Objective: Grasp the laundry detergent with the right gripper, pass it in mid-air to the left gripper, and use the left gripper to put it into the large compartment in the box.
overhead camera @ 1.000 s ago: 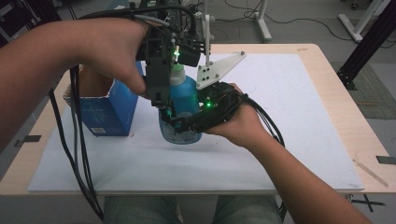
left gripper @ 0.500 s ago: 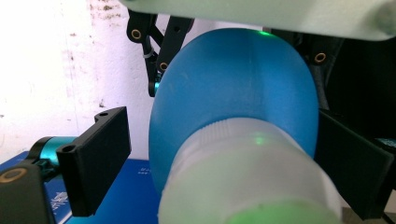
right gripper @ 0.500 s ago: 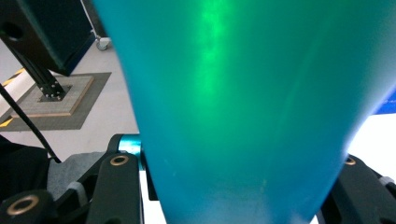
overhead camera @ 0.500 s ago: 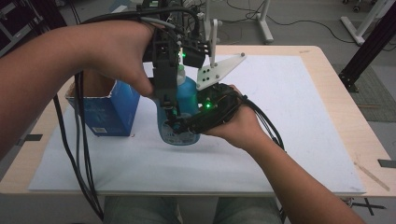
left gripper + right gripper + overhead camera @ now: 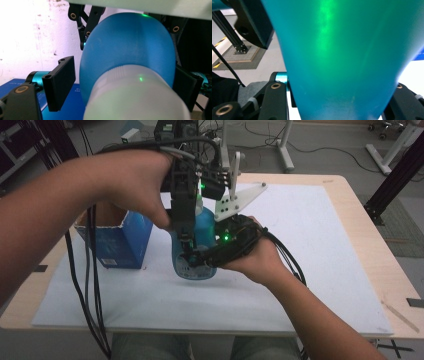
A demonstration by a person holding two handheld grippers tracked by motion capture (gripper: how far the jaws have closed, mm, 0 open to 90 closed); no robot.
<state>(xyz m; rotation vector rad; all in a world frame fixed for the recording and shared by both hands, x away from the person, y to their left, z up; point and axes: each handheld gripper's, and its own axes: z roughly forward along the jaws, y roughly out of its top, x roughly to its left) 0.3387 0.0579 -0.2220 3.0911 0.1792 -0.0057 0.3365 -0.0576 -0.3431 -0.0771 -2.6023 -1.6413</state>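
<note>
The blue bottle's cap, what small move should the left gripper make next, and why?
Probably finish closing the left gripper on the white cap. Its jaws have just been closing, yet one pad stands apart from the cap, while the right gripper clamps the blue bottle upright.

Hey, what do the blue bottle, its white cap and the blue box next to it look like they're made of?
The blue bottle looks like translucent plastic with a smooth, slightly glossy skin: green light glows through and reflects off it. Its white cap seems matte plastic with fine ribbing at the rim. The blue box looks like printed cardboard, going by its open top with a thin, pale, rough edge.
</note>
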